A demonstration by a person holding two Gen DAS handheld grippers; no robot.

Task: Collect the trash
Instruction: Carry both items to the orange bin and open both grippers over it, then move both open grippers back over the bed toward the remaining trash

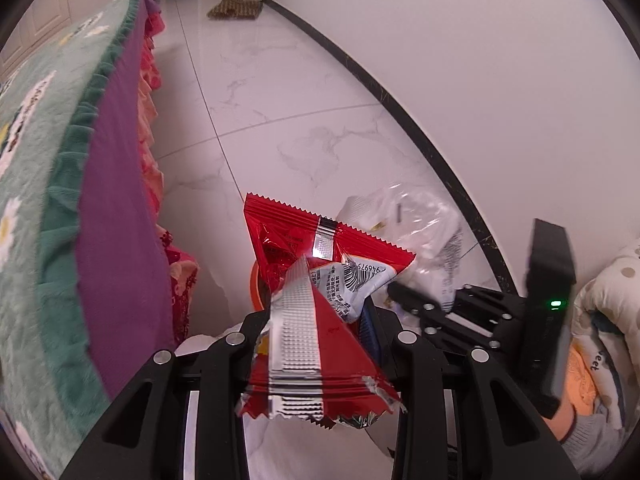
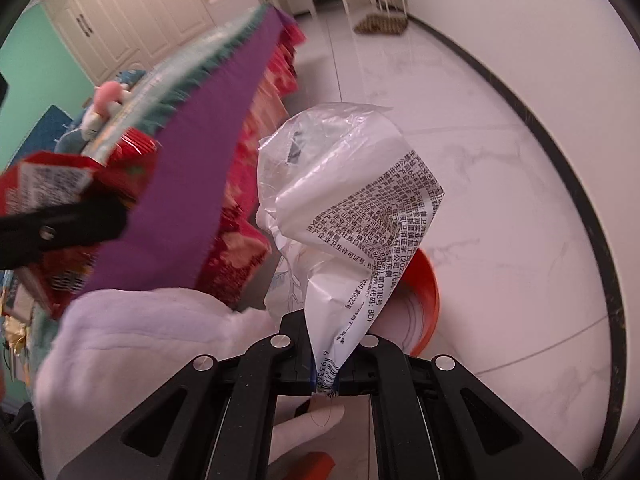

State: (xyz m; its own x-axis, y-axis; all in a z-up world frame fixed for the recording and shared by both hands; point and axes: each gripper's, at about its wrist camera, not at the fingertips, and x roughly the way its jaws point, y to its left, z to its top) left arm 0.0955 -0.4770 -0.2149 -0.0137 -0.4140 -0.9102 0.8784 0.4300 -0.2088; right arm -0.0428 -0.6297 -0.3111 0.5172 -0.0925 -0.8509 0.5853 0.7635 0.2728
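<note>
My left gripper [image 1: 316, 332] is shut on a red snack wrapper [image 1: 316, 280] with a silver seam, held above the floor beside the bed. My right gripper [image 2: 326, 364] is shut on a crumpled clear and white plastic wrapper [image 2: 352, 200] with black print; the same wrapper shows at the right of the left wrist view [image 1: 416, 224], with the right gripper [image 1: 416, 300] below it. An orange bin [image 2: 420, 292] stands on the floor under the right gripper; its rim peeks out behind the red wrapper in the left wrist view [image 1: 256, 284]. The left gripper also shows at the left of the right wrist view [image 2: 68, 224], holding the red wrapper [image 2: 44, 188].
A bed with a green flowered blanket [image 1: 44, 160] and a purple sheet [image 1: 120, 200] fills the left side. White marble floor [image 1: 280, 100] runs to a white wall with a black baseboard [image 1: 400, 112]. A woven mat [image 1: 234, 8] lies by the far doorway.
</note>
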